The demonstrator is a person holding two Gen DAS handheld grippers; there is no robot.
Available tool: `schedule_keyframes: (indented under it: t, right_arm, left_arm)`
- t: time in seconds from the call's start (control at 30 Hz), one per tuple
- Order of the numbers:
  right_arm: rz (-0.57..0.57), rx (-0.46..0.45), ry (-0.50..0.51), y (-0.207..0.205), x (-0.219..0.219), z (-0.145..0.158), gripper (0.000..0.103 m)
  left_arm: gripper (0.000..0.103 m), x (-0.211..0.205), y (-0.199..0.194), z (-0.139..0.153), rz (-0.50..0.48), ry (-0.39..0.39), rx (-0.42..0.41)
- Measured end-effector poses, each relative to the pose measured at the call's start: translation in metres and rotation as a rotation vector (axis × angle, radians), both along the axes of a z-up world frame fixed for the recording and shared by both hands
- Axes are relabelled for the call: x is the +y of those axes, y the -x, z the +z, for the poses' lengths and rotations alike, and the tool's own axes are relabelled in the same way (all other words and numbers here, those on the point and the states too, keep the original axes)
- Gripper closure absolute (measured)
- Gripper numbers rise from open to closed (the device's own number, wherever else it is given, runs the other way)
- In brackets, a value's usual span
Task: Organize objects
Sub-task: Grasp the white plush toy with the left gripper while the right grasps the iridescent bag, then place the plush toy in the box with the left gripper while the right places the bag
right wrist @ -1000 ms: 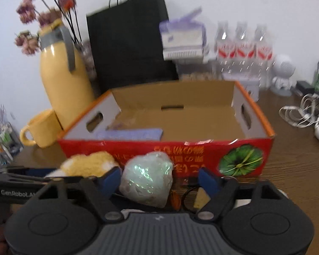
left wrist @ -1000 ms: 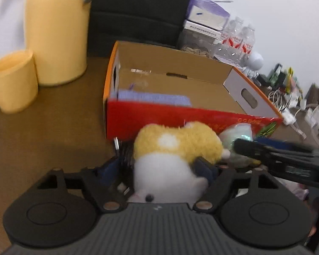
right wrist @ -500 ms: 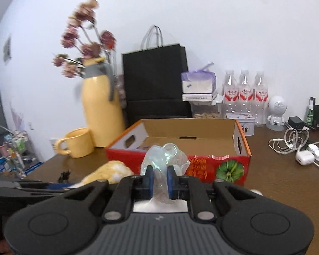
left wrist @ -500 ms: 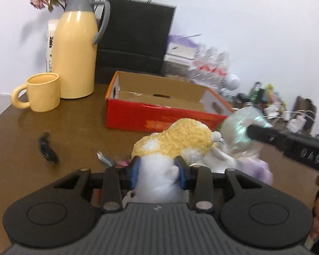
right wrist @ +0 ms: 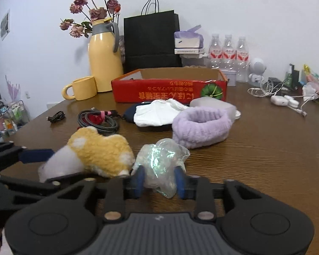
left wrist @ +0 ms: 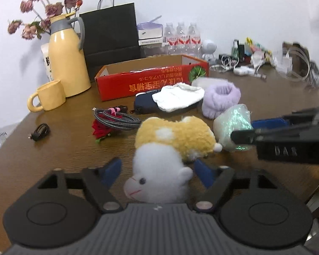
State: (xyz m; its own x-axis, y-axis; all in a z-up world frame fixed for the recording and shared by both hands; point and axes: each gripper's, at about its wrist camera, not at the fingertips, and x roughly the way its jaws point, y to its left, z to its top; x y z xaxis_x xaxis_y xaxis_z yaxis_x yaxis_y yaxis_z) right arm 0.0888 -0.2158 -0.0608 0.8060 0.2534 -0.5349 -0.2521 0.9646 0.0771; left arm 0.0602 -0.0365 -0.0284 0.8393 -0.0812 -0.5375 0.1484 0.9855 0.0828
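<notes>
A yellow and white plush toy (left wrist: 172, 146) lies on the brown table between the spread fingers of my left gripper (left wrist: 158, 167), which is open around it; it also shows in the right wrist view (right wrist: 95, 150). A crumpled iridescent plastic wrap (right wrist: 161, 161) sits on the table between the pads of my right gripper (right wrist: 159, 180), whose jaws stand partly apart beside it; it also shows in the left wrist view (left wrist: 231, 125). The red cardboard box (right wrist: 170, 89) stands behind, open on top.
On the table lie a lilac fluffy headband (right wrist: 200, 125), a white cloth (right wrist: 159, 112) on a dark pouch, coiled cables (right wrist: 97, 121), a small black cable (right wrist: 56, 115), a yellow mug (right wrist: 80, 88), a yellow jug (right wrist: 104, 57), a black bag (right wrist: 151, 38), bottles and chargers (right wrist: 282, 99).
Both grippers have drawn back from the box and come down to the table. The left jaws opened off the plush toy and the right jaws loosened on the plastic wrap; both things now rest on the table.
</notes>
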Motion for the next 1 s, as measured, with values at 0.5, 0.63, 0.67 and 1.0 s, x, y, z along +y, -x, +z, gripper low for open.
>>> schedule_keyframes:
  t: [0.5,0.63,0.67,1.0]
  right_arm:
    - [0.001,0.026,0.001,-0.034,0.001,-0.012,0.066]
    - [-0.010,0.013,0.005,-0.037,0.003,0.002,0.068]
    - [0.008,-0.009,-0.003,-0.035,0.002,0.011,0.068]
    - [-0.008,-0.219,0.003,-0.160,-0.024,0.114,0.067]
  left_arm:
    - [0.051,0.020,-0.026,-0.001,0.020,0.150,0.110]
    - [0.056,0.048,-0.027,0.041,0.060,0.179,-0.016]
    - [0.056,0.056,-0.033,0.052,0.065,0.183,-0.043]
    - [0.102,0.070,-0.259,0.122,0.073,0.073,-0.065]
